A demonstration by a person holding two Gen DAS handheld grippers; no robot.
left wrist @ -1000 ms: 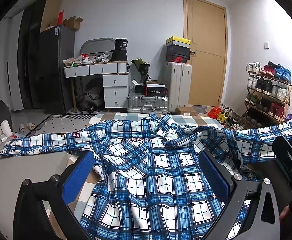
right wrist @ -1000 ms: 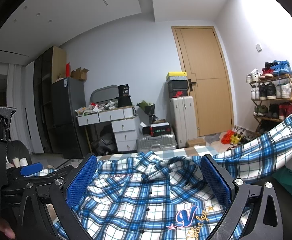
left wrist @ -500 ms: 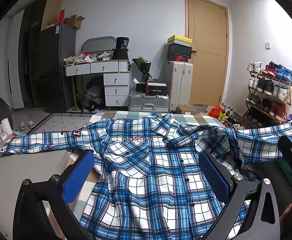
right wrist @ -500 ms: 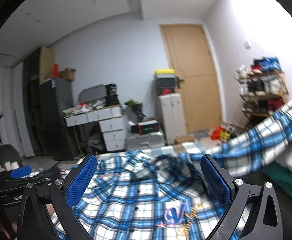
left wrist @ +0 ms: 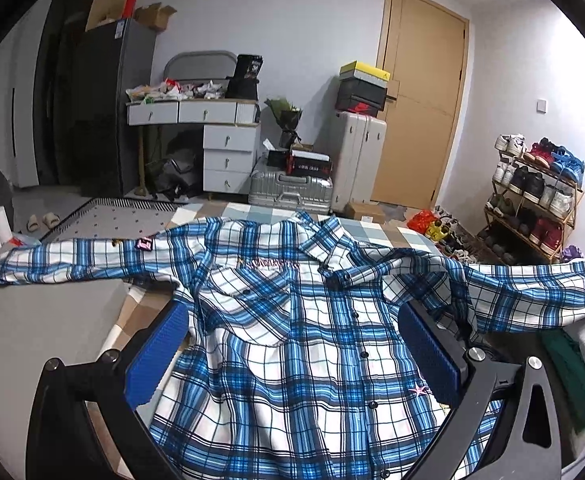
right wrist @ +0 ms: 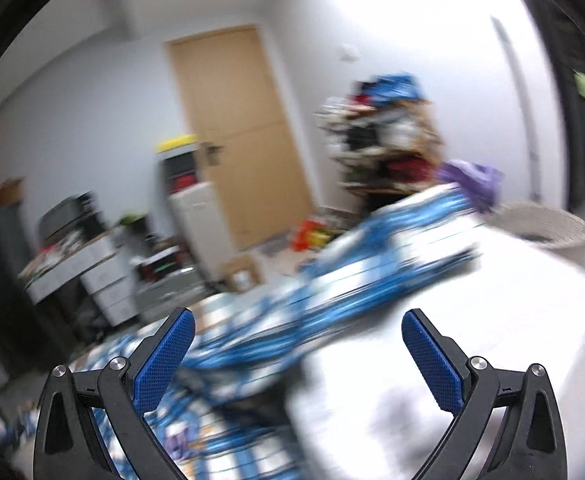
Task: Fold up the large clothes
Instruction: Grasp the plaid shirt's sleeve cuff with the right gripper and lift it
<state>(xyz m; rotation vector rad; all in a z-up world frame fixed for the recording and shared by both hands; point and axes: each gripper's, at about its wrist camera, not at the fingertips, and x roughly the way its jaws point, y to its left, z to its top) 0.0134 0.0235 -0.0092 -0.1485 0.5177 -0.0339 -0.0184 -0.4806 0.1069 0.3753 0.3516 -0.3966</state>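
Blue-and-white plaid button shirt [left wrist: 292, 344] lies flat, front side up, on a checkered surface [left wrist: 376, 230]; its left sleeve reaches over a grey tabletop [left wrist: 32, 328]. Left gripper [left wrist: 292, 356] hovers above the shirt body with jaws wide apart, holding nothing. Right gripper [right wrist: 298, 354], in a blurred view, is also spread wide near the right sleeve [right wrist: 392, 252], gripping nothing.

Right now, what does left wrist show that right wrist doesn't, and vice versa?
Left wrist only: the plaid shirt sharp and spread flat front-up, its left sleeve laid out, the drawer desk clearly.
Right wrist only: a woven basket and purple fabric, through heavy motion blur.
Both: the shirt, wooden door, shoe rack, and each view's own gripper open, left gripper, right gripper.
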